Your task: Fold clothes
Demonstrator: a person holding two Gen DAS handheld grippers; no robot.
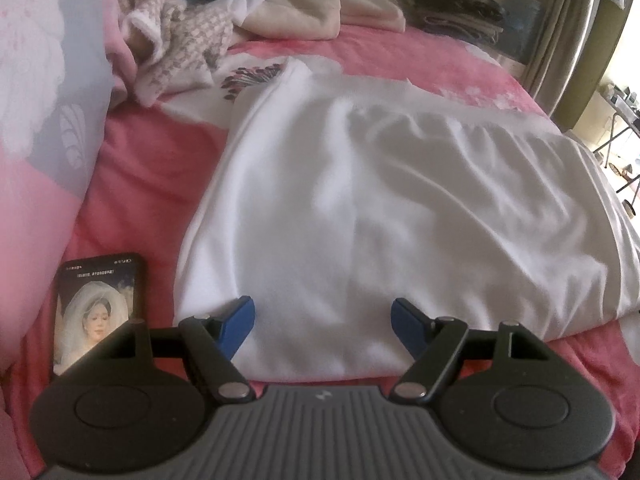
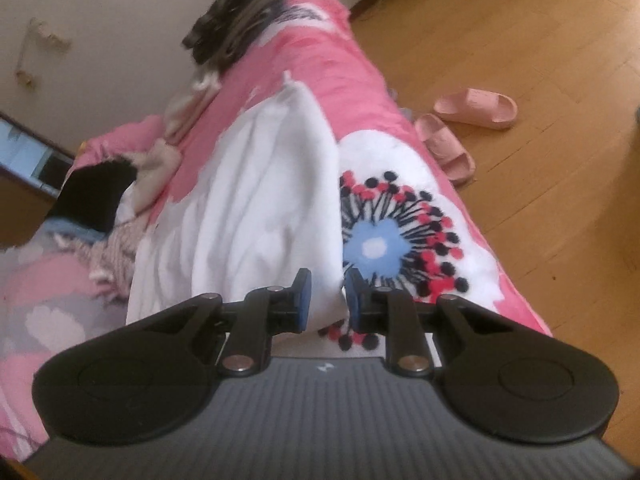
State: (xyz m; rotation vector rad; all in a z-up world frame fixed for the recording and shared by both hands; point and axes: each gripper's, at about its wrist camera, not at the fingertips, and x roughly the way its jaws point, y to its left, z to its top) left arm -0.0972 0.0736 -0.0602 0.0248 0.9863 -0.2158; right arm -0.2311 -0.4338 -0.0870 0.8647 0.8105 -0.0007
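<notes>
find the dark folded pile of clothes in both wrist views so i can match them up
Left wrist view: the dark folded pile sits at the top right, at the far end of the pink bedcover, beside cream folded clothes.
Right wrist view: the same pile is at the top, left of centre, against the wall.
Shared landmark: the white garment, spread on the bed between the camera and the pile in both views.

A phone lies on the pink bedspread; pink slippers sit on the wooden floor.
</notes>
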